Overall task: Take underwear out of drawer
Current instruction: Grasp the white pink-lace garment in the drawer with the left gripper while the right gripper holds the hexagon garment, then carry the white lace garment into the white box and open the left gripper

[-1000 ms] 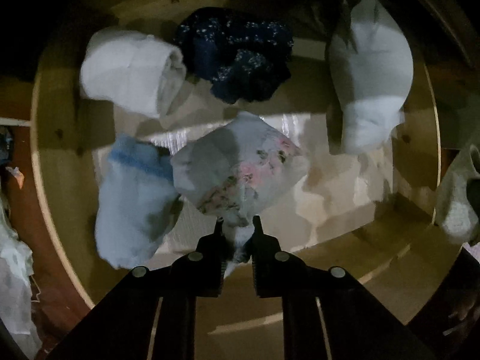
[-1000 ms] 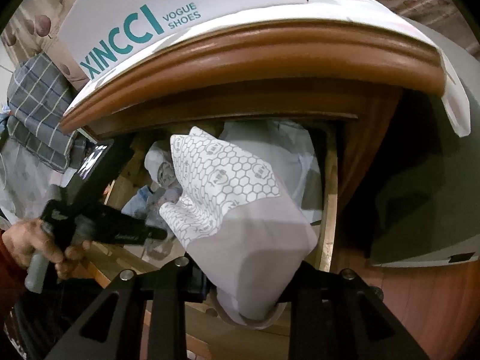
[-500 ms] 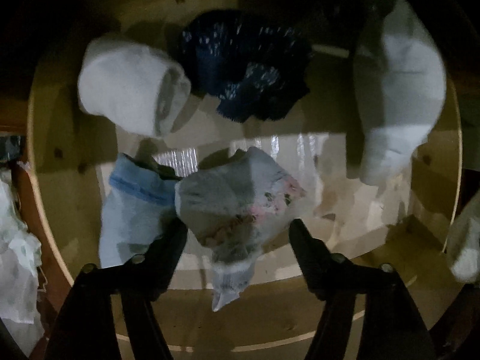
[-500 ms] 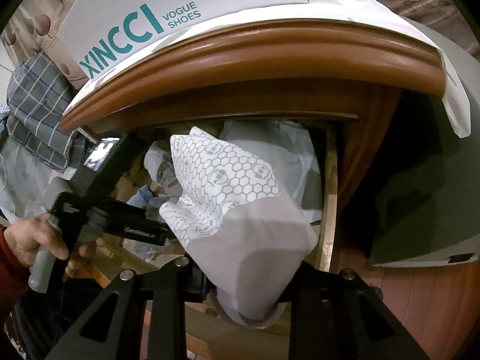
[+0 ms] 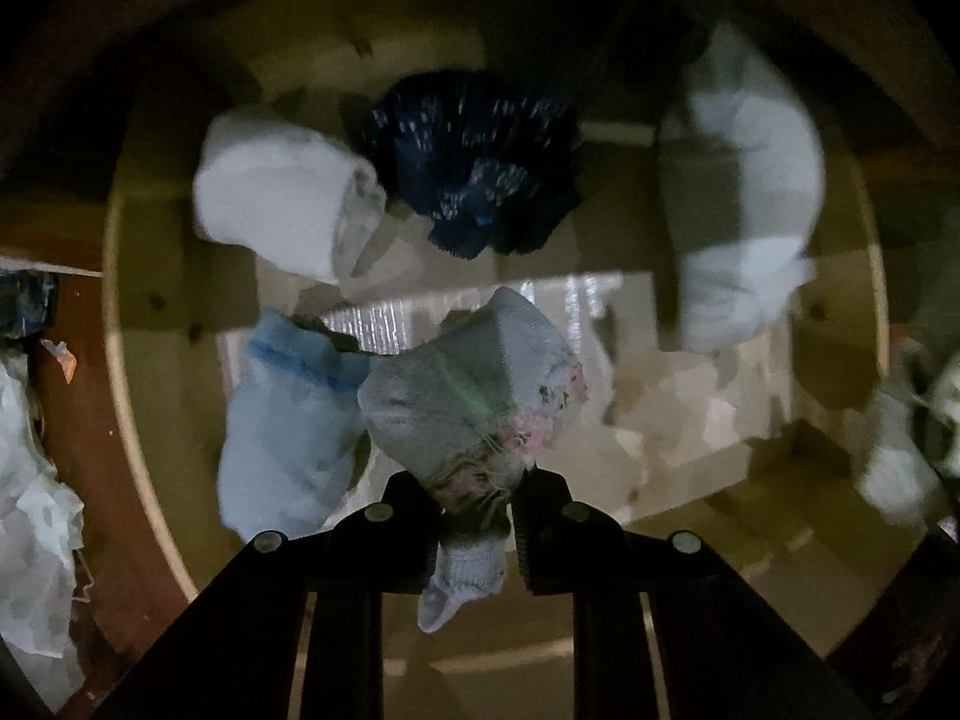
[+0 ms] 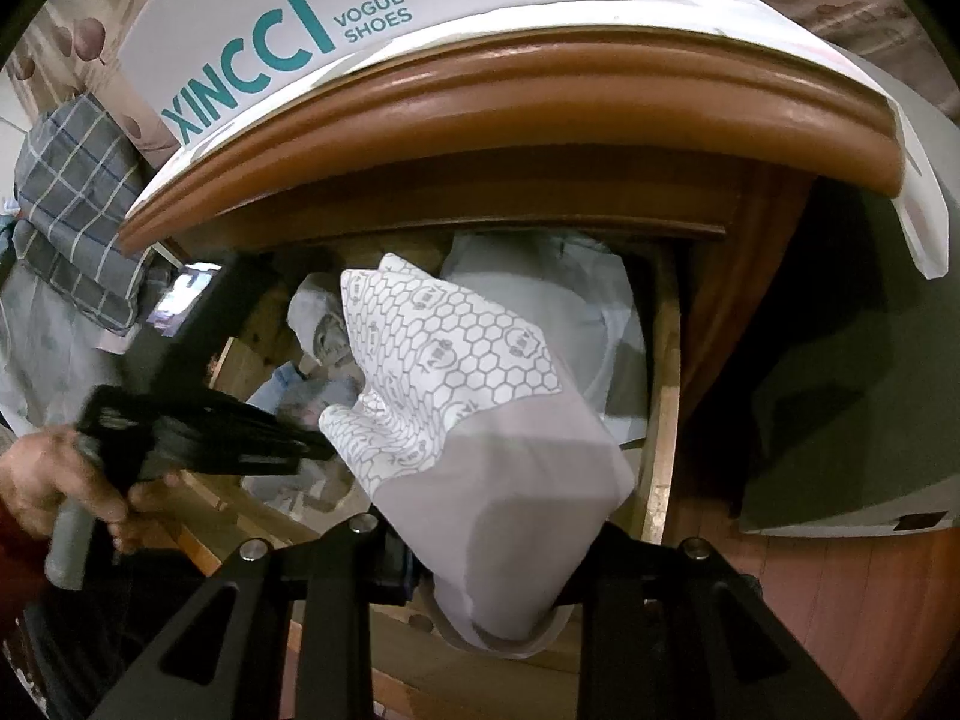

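Five bundles of underwear are showing in the pale wooden drawer (image 5: 774, 510) as my left claw's camera is looking straight down into it. Its floor is lying dim, with one bright band of light crossing the middle. At the far left a white roll (image 5: 282, 198) is sitting just beside a dark blue speckled piece (image 5: 480, 162); a long white piece (image 5: 744, 192) is lying along the right side, and a light blue piece (image 5: 282, 426) is resting near left. The picture is blurred.

From my right claw's camera, the drawer is standing open under a brown moulded top (image 6: 540, 102), where a white shoe box (image 6: 336, 6) is resting on a white sheet. A checked grey cloth (image 6: 72, 204) is hanging at far left and a grey box (image 6: 840, 420) is standing at right on the reddish floor.

My left gripper (image 5: 474, 516) is pointing down, its jaws closing and already pinching the grey floral underwear (image 5: 468, 396), whose tail is dangling below the fingers. My left hand (image 6: 54, 480) is gripping the handle.

My right gripper (image 6: 486, 564) is tilting downward toward the drawer's near edge, clenched on a white honeycomb-print piece (image 6: 480, 420) that is blocking much of the drawer's inside from this view.
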Action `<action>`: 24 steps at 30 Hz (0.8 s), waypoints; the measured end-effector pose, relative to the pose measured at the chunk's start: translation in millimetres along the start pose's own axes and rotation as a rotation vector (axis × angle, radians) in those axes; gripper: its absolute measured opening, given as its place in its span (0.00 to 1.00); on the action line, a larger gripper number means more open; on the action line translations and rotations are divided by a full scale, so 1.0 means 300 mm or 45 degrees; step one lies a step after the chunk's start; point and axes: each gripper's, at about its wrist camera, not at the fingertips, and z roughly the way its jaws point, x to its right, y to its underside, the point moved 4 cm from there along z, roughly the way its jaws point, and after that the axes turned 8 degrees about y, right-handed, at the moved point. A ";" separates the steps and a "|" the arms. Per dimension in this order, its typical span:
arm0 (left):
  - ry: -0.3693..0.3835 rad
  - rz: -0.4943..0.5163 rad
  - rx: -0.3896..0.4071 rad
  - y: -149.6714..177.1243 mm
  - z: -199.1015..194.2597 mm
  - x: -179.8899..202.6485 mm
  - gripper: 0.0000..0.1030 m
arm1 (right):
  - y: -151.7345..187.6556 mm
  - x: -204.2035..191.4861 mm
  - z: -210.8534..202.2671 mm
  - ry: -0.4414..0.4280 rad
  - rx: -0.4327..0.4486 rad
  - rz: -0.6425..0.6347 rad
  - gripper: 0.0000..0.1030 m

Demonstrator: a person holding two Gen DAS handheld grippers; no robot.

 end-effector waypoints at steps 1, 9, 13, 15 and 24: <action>-0.001 0.008 0.017 0.010 -0.017 0.001 0.17 | 0.000 0.001 0.001 0.003 0.000 -0.002 0.26; -0.059 0.097 0.227 0.196 -0.199 0.113 0.17 | 0.001 -0.011 0.011 0.044 -0.005 -0.026 0.26; -0.106 0.136 0.377 0.263 -0.306 0.147 0.17 | 0.000 -0.011 0.020 0.069 -0.010 -0.022 0.26; -0.141 0.150 0.454 0.289 -0.373 0.164 0.17 | 0.000 -0.011 0.025 0.081 -0.012 -0.023 0.26; -0.154 0.105 0.687 0.307 -0.628 0.143 0.17 | 0.011 0.005 0.047 0.173 -0.020 -0.008 0.26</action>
